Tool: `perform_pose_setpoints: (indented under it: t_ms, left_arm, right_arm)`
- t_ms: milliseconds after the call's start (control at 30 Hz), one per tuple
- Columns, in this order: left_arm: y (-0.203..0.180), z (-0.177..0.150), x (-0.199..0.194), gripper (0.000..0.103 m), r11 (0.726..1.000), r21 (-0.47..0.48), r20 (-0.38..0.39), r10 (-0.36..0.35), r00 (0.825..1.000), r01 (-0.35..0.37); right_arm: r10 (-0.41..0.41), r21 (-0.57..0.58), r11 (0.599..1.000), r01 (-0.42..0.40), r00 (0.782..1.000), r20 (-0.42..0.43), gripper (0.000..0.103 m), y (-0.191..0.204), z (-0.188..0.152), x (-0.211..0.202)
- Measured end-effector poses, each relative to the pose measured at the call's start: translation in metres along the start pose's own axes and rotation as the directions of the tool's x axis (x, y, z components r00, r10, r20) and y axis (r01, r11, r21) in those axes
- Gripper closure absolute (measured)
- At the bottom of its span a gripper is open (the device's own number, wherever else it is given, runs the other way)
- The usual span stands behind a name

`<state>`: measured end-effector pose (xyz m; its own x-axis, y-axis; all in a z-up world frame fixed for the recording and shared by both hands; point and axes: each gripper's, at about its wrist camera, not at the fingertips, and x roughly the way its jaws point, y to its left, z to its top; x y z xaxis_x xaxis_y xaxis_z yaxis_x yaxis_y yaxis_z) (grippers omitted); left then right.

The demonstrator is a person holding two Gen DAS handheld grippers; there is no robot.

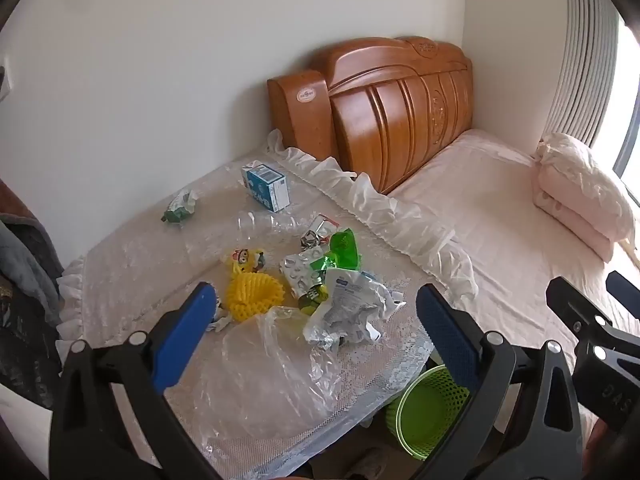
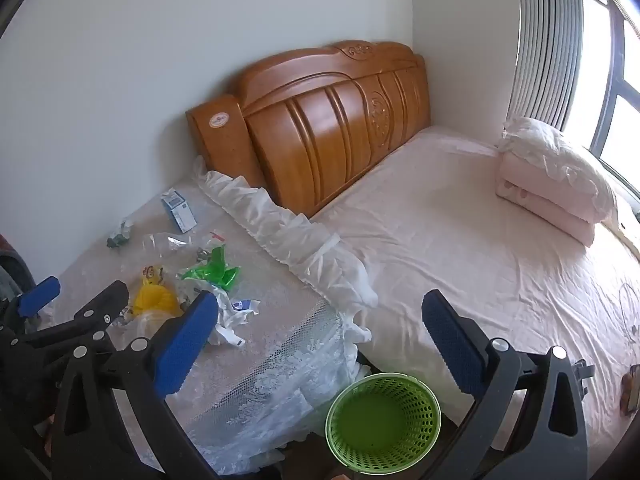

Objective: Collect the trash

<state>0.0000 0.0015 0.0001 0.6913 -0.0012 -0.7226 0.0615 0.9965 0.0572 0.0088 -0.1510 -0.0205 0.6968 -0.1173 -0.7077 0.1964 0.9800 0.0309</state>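
Trash lies on a lace-covered table (image 1: pixel 132 264): a blue-white carton (image 1: pixel 266 187), a clear bottle (image 1: pixel 266 224), a green wrapper (image 1: pixel 342 248), a silver blister pack (image 1: pixel 300 276), a crumpled white wrapper (image 1: pixel 348 312), a yellow mesh cup (image 1: pixel 254 294) and a clear plastic bag (image 1: pixel 272 364). My left gripper (image 1: pixel 316 296) hovers open above the near part of this pile, nothing between its blue pads. My right gripper (image 2: pixel 320 304) hangs open and empty over the gap between table and bed, above a green mesh basket (image 2: pixel 384 420) on the floor.
A bed with a pink sheet (image 2: pixel 480 240) adjoins the table on the right, with a wooden headboard (image 2: pixel 328 128) and a folded quilt (image 2: pixel 552 184). A small crumpled green-white wrapper (image 1: pixel 180 205) lies near the wall. Dark fabric (image 1: pixel 24 280) sits left of the table.
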Motion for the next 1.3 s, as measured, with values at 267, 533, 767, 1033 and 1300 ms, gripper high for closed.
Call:
perform_pose_setpoints:
  t_ms: [267, 533, 767, 1033, 1300]
  left_arm:
    - [-0.004, 0.004, 0.004, 0.007, 1.0, 0.012, -0.018, 0.005, 1.0, -0.005]
    - [0.008, 0.0, -0.005, 0.007, 1.0, 0.007, -0.009, -0.002, 1.0, 0.002]
    - [0.014, -0.001, -0.004, 0.007, 1.0, -0.004, -0.019, 0.004, 1.0, -0.004]
    - [0.017, -0.003, -0.005, 0.007, 1.0, -0.009, -0.019, 0.011, 1.0, -0.011]
    - [0.022, -0.004, -0.003, 0.007, 1.0, -0.022, -0.025, 0.012, 1.0, -0.013]
  right_arm:
    - [-0.004, 0.005, 1.0, 0.004, 1.0, -0.006, 0.002, -0.003, -0.001, -0.002]
    - [0.001, 0.024, 1.0, 0.0, 1.0, -0.008, 0.002, 0.003, -0.004, 0.002]
    - [0.007, 0.028, 1.0, -0.007, 1.0, -0.001, 0.002, 0.006, -0.005, 0.0]
    - [0.014, 0.025, 1.0, -0.014, 1.0, 0.0, 0.002, 0.008, -0.003, 0.0]
    - [0.012, 0.017, 1.0, -0.012, 1.0, -0.009, 0.002, 0.012, -0.002, 0.002]
